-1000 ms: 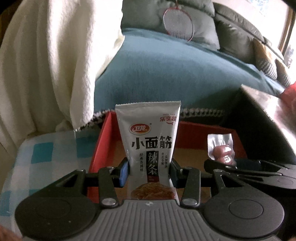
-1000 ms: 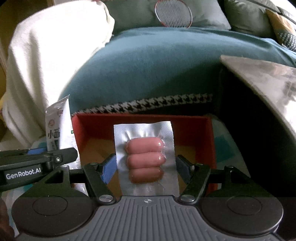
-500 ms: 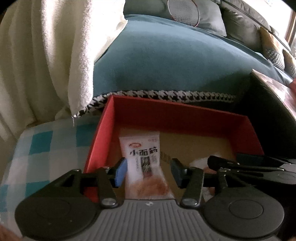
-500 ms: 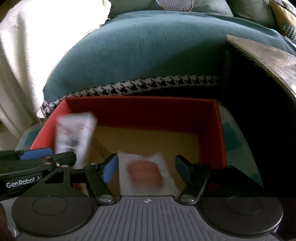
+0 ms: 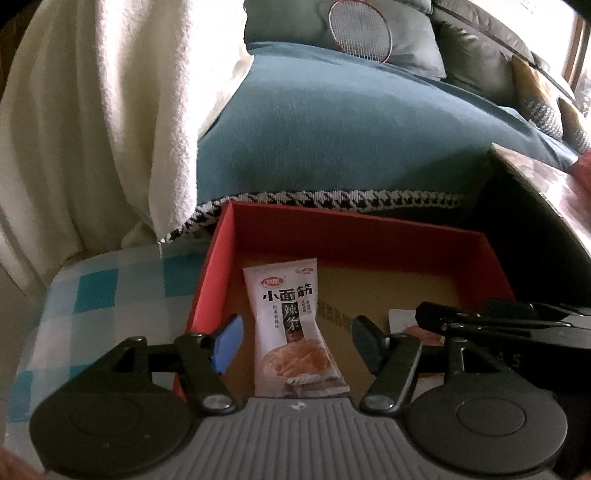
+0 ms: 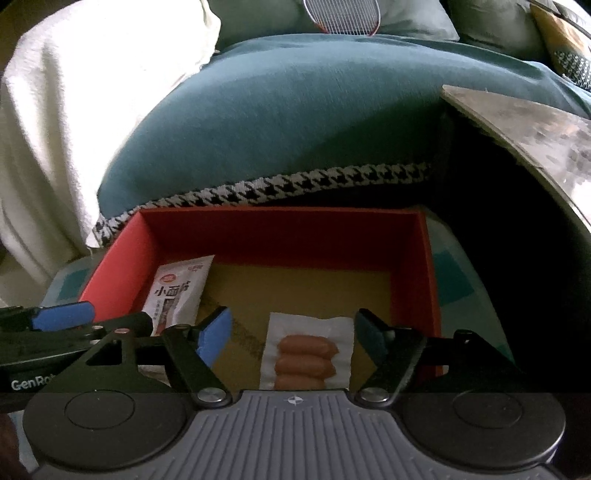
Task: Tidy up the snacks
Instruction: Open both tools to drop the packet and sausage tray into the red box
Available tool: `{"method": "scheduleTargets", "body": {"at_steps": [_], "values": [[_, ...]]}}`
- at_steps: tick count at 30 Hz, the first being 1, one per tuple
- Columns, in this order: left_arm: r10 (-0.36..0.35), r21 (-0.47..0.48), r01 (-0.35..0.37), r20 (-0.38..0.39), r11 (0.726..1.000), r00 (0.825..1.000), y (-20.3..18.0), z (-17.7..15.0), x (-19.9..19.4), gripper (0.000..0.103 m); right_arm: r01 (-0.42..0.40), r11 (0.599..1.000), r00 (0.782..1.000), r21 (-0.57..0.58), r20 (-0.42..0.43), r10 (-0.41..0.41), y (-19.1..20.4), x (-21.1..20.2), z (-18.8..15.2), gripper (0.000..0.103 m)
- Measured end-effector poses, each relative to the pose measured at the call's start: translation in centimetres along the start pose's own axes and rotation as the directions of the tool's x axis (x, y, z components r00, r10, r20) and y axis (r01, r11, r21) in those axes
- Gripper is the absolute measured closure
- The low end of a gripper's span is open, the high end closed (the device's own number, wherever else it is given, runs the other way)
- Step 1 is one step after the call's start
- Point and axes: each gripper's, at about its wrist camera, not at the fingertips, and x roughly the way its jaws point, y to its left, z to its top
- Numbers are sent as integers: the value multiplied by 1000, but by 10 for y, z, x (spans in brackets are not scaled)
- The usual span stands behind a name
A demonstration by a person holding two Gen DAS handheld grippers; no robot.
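Teal bedding with a houndstooth hem point(image 5: 332, 122) fills the background beyond both tools, with a cream blanket point(image 5: 92, 110) heaped to the left of it and a badminton racket point(image 5: 360, 31) lying farther back against a grey cushion. Nearer, a blue-and-white checked cloth point(image 5: 92, 295) covers the surface that carries a red box point(image 5: 210, 280) with a brown cardboard floor.

The left tool point(image 5: 297, 338) hovers over the box's left part. Its jaws have just been opening, and they stand apart with clear gaps on both sides of the white spicy-strip packet point(image 5: 291, 328), which lies flat on the box floor between and just ahead of the fingers, printed face up, close to the left wall.

The right tool point(image 6: 293, 334) hovers over the box's near middle. Its jaws have also just been opening and are spread wide, touching nothing. Between them the sausage pack point(image 6: 306, 354), three small sausages in clear plastic, rests flat on the floor. The spicy-strip packet lies ahead and to the left of this tool.
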Motion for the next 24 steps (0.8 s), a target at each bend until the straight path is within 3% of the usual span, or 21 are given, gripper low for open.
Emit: {"method": "scheduleTargets", "body": {"at_steps": [10,24], "values": [[6,-10,-6,22,1000,1000,14,-12,-32,37,-19,1000,1000,-4,19,19,10,-22,-3,16],[6,-83,-12,-68,996,998,43,-66,-59,36,-50,999,999,-4,19,50,24,-61,-30,13]]}}
